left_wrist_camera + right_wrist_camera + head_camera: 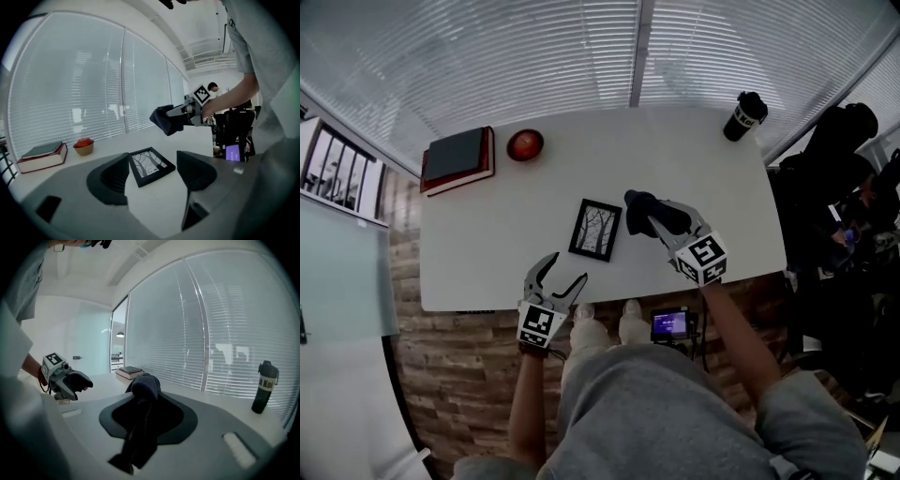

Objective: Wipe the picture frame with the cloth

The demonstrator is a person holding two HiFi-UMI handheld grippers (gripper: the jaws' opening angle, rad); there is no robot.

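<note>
A white table (694,159) seen from above. A black picture frame (596,229) lies flat near the middle, a little toward the near edge. The left gripper (565,272) sits at the near edge, just left of the frame, its jaws apart with nothing between them. The right gripper (664,221) is clamped on a dark cloth (642,206), raised above the table beside the frame's far right corner. Books (457,159) and a red bowl (525,144) sit at the far left corner, a black bottle (744,115) at the far right corner.
</note>
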